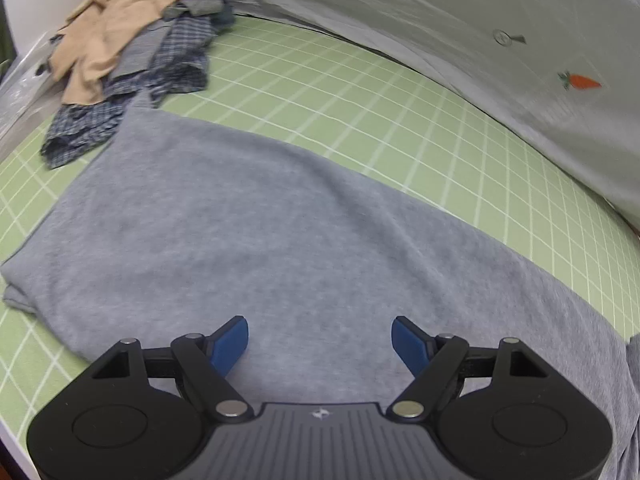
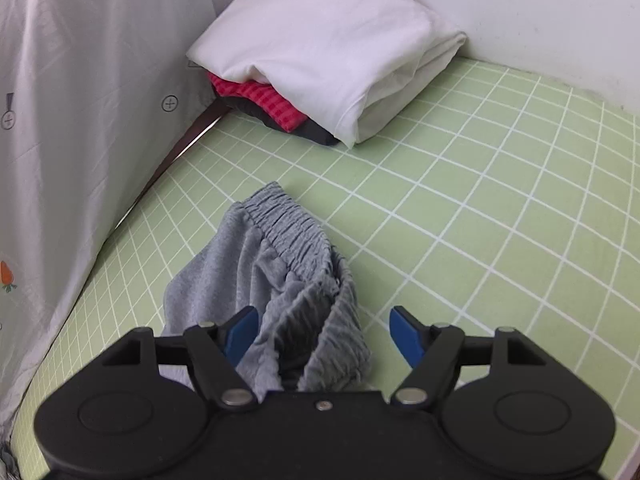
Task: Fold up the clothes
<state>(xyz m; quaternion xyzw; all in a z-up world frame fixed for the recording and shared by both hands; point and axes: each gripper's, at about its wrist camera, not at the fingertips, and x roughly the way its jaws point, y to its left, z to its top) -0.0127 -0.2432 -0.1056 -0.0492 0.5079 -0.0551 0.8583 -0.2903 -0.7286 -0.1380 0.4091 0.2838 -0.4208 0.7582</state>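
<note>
Claws open, grey sweatpants flat, green mat

The grey sweatpants are a soft, matt, fleecy knit with a faint heathered fleck; their waistband is gathered into tight elastic ribs. The green mat under them looks smooth and matt, printed with thin white grid lines. The heap at the far corner holds a tan garment of thin, limp cloth and a blue plaid shirt of woven cloth. The pale curtain is a thin, slightly sheeny fabric with small printed carrots. The folded white cloth is smooth and crisp, lying on a red ribbed textile. Both grippers are matt black plastic with dull metal pins and smooth blue pads.
</note>
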